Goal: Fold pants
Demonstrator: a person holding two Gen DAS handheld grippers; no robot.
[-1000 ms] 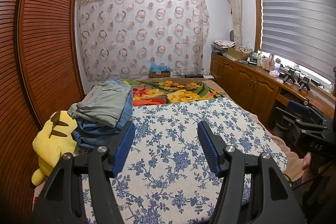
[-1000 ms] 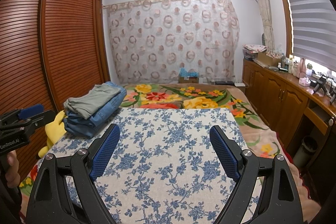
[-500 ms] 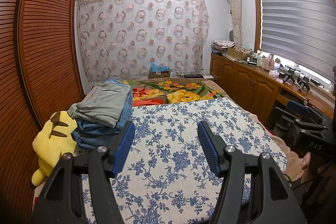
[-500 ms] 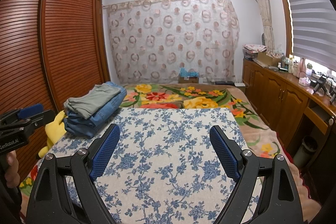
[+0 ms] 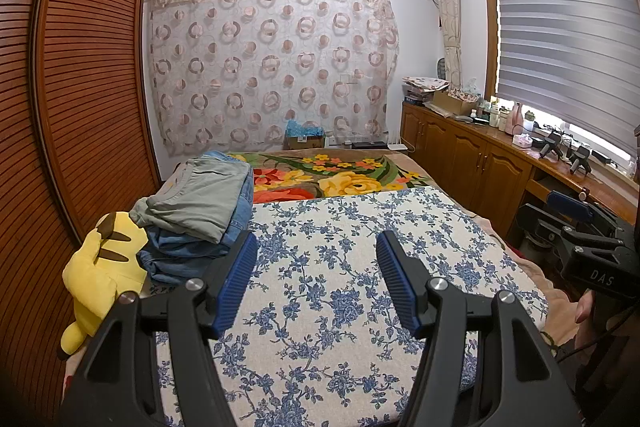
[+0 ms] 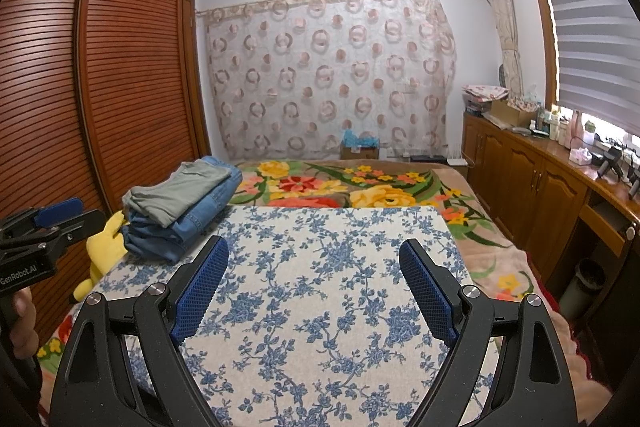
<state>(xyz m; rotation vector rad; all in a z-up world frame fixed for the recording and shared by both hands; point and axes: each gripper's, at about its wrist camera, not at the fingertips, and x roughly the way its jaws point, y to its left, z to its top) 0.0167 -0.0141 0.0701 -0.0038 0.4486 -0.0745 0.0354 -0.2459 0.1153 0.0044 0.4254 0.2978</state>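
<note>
A stack of folded pants [image 5: 200, 207] [image 6: 180, 207], grey-green on top of blue denim, lies at the left side of the bed on the blue-flowered white cloth [image 5: 340, 287] [image 6: 320, 287]. My left gripper [image 5: 316, 255] hovers open over the cloth, just right of the stack, nothing between its blue pads. My right gripper [image 6: 314, 259] stands open wider over the middle of the cloth, also holding nothing. Each gripper shows at the edge of the other's view, held by a hand.
A yellow plush toy [image 5: 100, 267] sits at the bed's left edge beside the slatted wardrobe [image 5: 80, 107]. A flowered blanket [image 5: 340, 179] covers the far bed. Wooden cabinets [image 5: 480, 163] with clutter on top line the right wall under the window.
</note>
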